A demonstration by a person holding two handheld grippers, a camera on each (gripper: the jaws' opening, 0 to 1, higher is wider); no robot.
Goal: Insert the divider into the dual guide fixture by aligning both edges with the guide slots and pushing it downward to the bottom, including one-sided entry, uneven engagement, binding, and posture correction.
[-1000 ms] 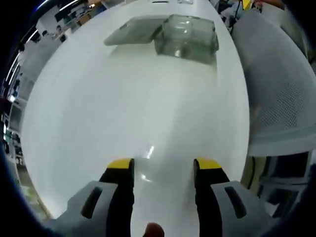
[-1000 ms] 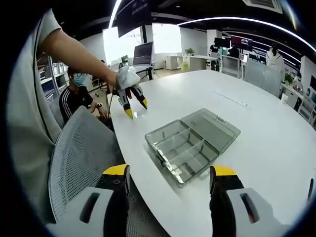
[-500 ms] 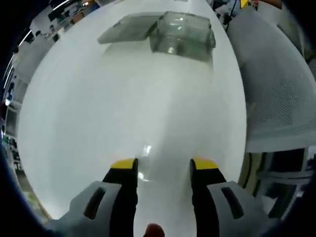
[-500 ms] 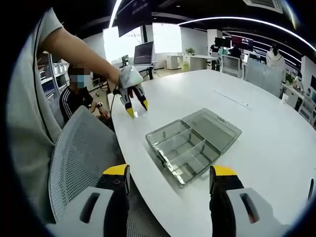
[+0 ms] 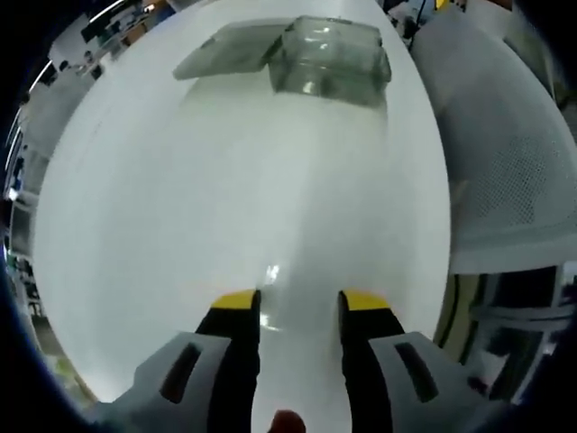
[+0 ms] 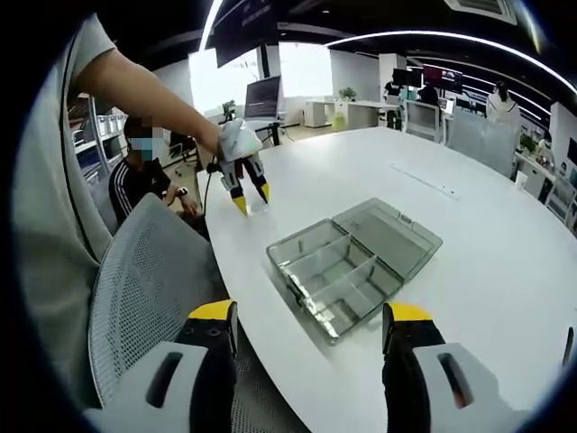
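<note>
White table [image 6: 469, 271] carries an open clear compartment box [image 6: 352, 263]; left gripper [image 5: 297, 308] and right gripper [image 6: 311, 327] fingers spread, holding nothing.

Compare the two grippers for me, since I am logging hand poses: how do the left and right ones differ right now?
The left gripper points its yellow tips down at the white table, close over a small clear piece lying there; the right gripper is held back off the table edge, over the mesh chair. The left's jaws stand closer together than the right's. The left is farther from the clear compartment box. Both are open and hold nothing.
</note>
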